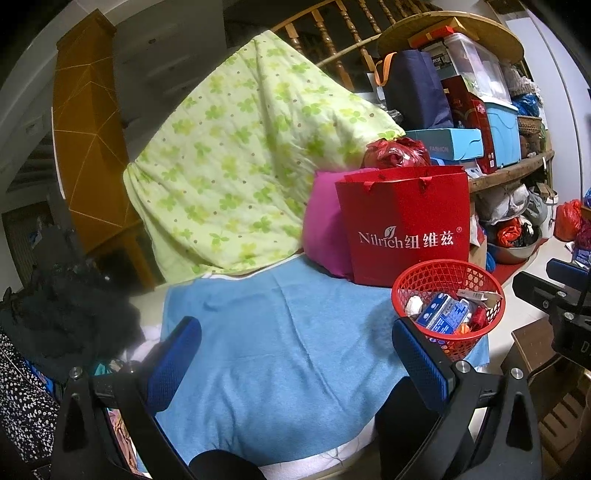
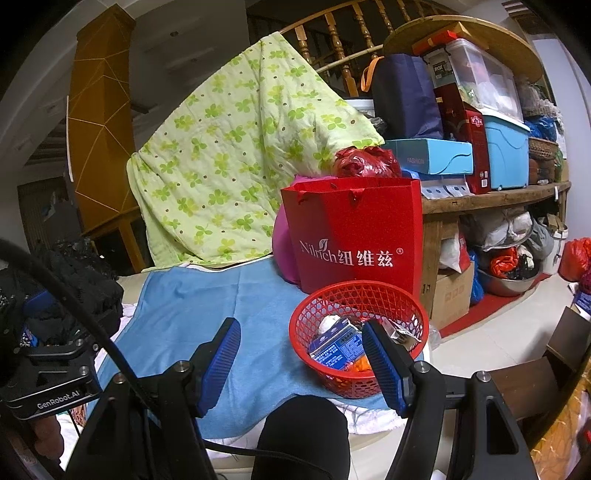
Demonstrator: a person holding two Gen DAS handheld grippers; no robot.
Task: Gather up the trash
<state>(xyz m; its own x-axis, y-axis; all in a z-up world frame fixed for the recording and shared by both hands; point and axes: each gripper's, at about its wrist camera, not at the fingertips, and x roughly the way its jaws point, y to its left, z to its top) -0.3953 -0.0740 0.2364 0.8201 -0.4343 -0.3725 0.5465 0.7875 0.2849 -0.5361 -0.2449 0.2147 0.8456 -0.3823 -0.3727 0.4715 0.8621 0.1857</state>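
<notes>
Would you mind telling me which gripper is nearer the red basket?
Right. The right gripper has one finger overlapping the red basket; the left gripper sits left of it over the blue towel.

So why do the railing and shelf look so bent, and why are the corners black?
Both wrist views come through fisheye lenses: straight things bow, like the stair railing and wooden shelf, and black corners ring the round image. Lighting is dim and bluish in both, and the black clothes in the left view lose detail.

A green clover-print quilt (image 1: 236, 155) drapes behind a blue towel (image 1: 280, 354). A red Nilrich paper bag (image 2: 354, 236) stands against a pink cushion (image 1: 321, 229), beside a cluttered wooden shelf (image 2: 495, 199).
</notes>
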